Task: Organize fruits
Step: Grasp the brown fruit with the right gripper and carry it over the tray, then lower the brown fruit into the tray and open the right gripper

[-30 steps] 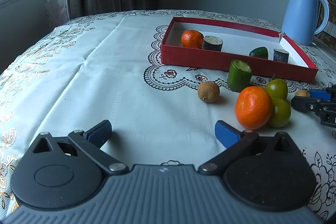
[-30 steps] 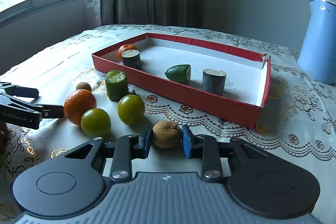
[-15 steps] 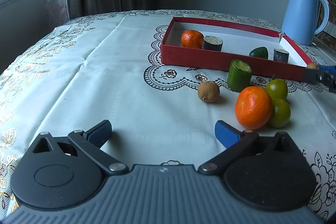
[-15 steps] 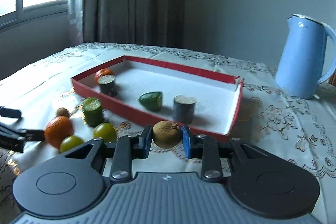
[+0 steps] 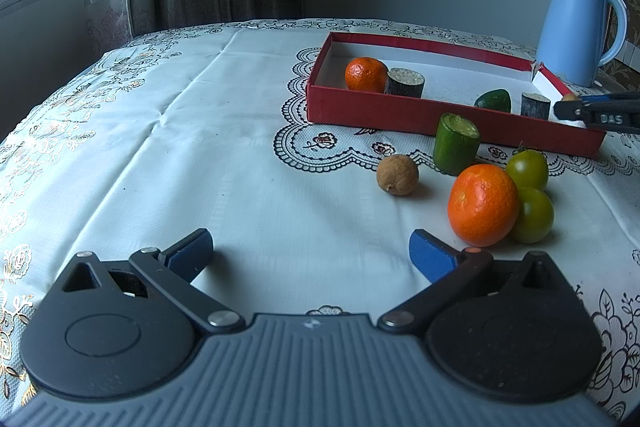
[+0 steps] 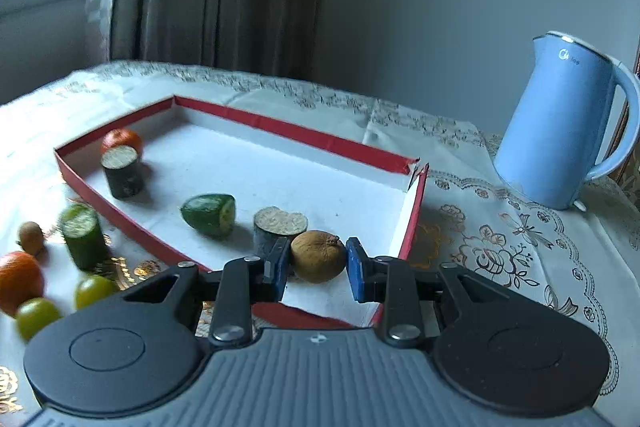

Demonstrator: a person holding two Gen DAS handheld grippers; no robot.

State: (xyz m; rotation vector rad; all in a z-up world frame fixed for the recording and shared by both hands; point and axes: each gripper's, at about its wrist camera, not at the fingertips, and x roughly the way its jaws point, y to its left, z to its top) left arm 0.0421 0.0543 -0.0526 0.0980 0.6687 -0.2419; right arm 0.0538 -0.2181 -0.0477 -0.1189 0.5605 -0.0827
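My right gripper (image 6: pixel 318 267) is shut on a brown round fruit (image 6: pixel 318 256) and holds it over the near right corner of the red box (image 6: pixel 412 211). In the box lie an orange (image 6: pixel 121 140), two dark cut cylinders (image 6: pixel 122 171), (image 6: pixel 278 227) and a green cut piece (image 6: pixel 210 214). My left gripper (image 5: pixel 310 253) hangs open above bare cloth. Ahead and to its right on the cloth sit another brown fruit (image 5: pixel 397 174), a green cut cylinder (image 5: pixel 456 149), a large orange (image 5: pixel 483 210) and two green tomatoes (image 5: pixel 527 169), (image 5: pixel 534 215). The right gripper (image 5: pixel 568 105) shows at the left wrist view's right edge.
A light blue kettle (image 6: pixel 564 125) stands on the patterned tablecloth (image 5: pixel 180 131) to the right of the box. Curtains and a window lie behind the table. The cloth's left half holds nothing.
My right gripper has lifted the brown fruit off the cloth and carried it forward over the box's corner. The left gripper has stayed still.
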